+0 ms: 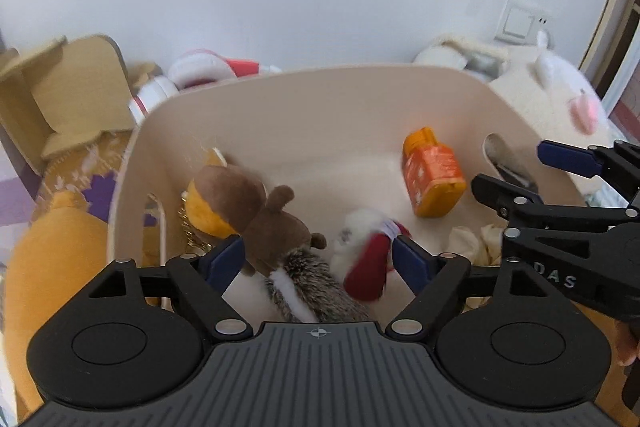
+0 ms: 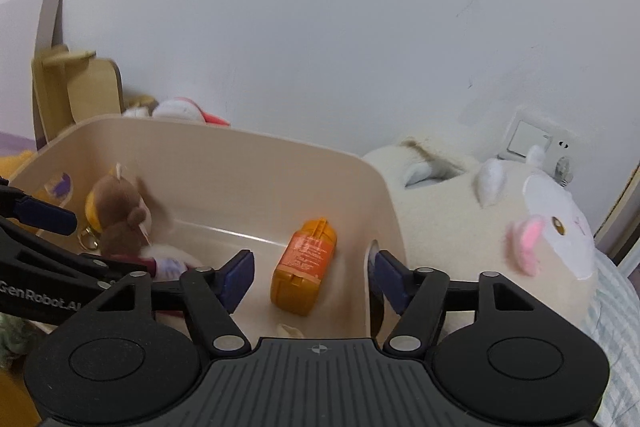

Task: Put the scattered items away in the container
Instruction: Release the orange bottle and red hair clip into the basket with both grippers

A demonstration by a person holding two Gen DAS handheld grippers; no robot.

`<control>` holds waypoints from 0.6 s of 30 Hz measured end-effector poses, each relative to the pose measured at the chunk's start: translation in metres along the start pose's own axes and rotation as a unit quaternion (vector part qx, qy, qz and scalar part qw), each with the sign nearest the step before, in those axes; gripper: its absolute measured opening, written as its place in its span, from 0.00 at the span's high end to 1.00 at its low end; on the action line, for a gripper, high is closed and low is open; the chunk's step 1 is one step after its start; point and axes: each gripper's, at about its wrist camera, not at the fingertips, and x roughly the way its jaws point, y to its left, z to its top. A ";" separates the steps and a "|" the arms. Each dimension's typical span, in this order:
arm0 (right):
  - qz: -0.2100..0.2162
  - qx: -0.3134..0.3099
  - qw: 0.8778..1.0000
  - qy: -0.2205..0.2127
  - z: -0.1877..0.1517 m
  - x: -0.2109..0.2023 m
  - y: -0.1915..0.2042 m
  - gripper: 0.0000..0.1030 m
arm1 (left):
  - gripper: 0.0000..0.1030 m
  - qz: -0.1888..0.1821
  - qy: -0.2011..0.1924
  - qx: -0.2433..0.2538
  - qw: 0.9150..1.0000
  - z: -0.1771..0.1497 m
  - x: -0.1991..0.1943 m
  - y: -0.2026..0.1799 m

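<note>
A cream plastic bin (image 1: 320,83) holds a brown squirrel plush (image 1: 256,211), a white and red plush (image 1: 368,247), an orange box (image 1: 432,173) and a crumpled cream item (image 1: 476,243). My left gripper (image 1: 318,259) is open just above the squirrel's grey tail and the red plush, touching neither firmly. My right gripper (image 2: 314,277) is open over the bin's right side, above the orange box (image 2: 306,263); its right finger sits by the bin's handle slot. It also shows in the left wrist view (image 1: 560,187). The bin (image 2: 248,143) and squirrel (image 2: 120,215) show in the right wrist view.
A big white cat plush (image 2: 520,227) lies right of the bin. An orange plush (image 1: 56,259) lies left of it. A wooden piece (image 1: 76,87) and a red-white plush (image 1: 208,67) stand behind, against the white wall. A wall socket (image 1: 520,23) is at right.
</note>
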 end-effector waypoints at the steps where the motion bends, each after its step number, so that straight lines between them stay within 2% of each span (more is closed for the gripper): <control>1: 0.000 0.003 1.000 -0.005 -0.001 -0.005 -0.002 0.28 | 0.18 0.000 -0.006 0.003 1.000 0.000 -0.005 0.000; 7: 0.009 0.010 1.000 -0.028 -0.004 -0.036 -0.004 0.24 | 0.18 -0.006 -0.035 0.003 0.999 -0.009 -0.040 0.005; 11: 0.012 0.016 0.999 -0.046 -0.011 -0.059 -0.006 0.13 | 0.17 -0.005 -0.049 0.006 0.999 -0.019 -0.064 0.010; 18: 0.017 0.018 0.996 -0.080 -0.032 -0.105 -0.006 0.01 | 0.16 0.008 -0.082 0.011 0.997 -0.046 -0.103 0.020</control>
